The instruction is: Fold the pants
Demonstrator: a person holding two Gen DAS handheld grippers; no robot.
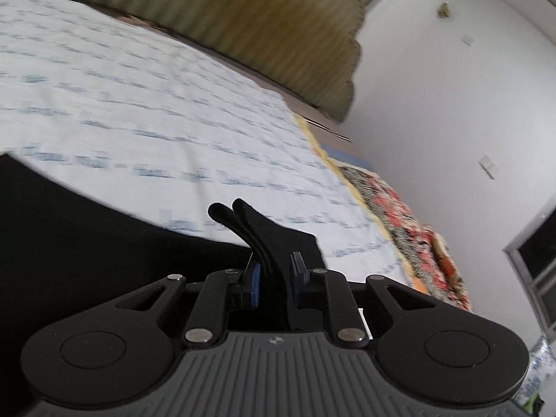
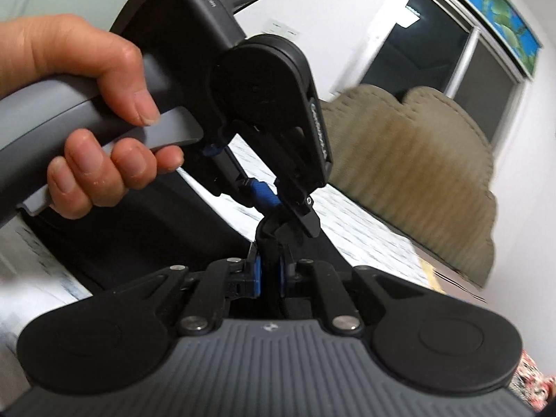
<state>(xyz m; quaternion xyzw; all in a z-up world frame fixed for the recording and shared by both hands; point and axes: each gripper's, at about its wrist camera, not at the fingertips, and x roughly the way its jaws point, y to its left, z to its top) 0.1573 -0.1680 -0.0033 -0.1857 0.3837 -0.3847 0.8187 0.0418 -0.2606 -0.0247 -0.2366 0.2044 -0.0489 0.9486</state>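
- The pants (image 1: 80,229) are black and lie on the bed (image 1: 173,104), over a white sheet with a faint blue print; one part is lifted off the sheet by both grippers.
- The left gripper (image 1: 274,274) is closed on a doubled edge of the pants, and a short tongue of fabric sticks up past its blue pads.
- The right gripper (image 2: 267,272) is also clamped on black fabric, a bunched bit of the pants (image 2: 104,243) rising between its pads.
- In the right wrist view, the left hand (image 2: 93,118) holds the other gripper's handle, and that gripper's tip sits just beside the right one, so both grips appear to be close together on the same edge.
- Risk, as I judge it: each gripper holds only a narrow bite of cloth, so a quick pull could slip a layer free and the fold would open.
- With the two grips so near each other, the rest of the edge hangs unsupported and may sag or twist, leaving a crooked crease.
- The pants could also drag on the sheet and wrinkle it.
- Both views are blurred, so the exact lay of the cloth is hard to tell.
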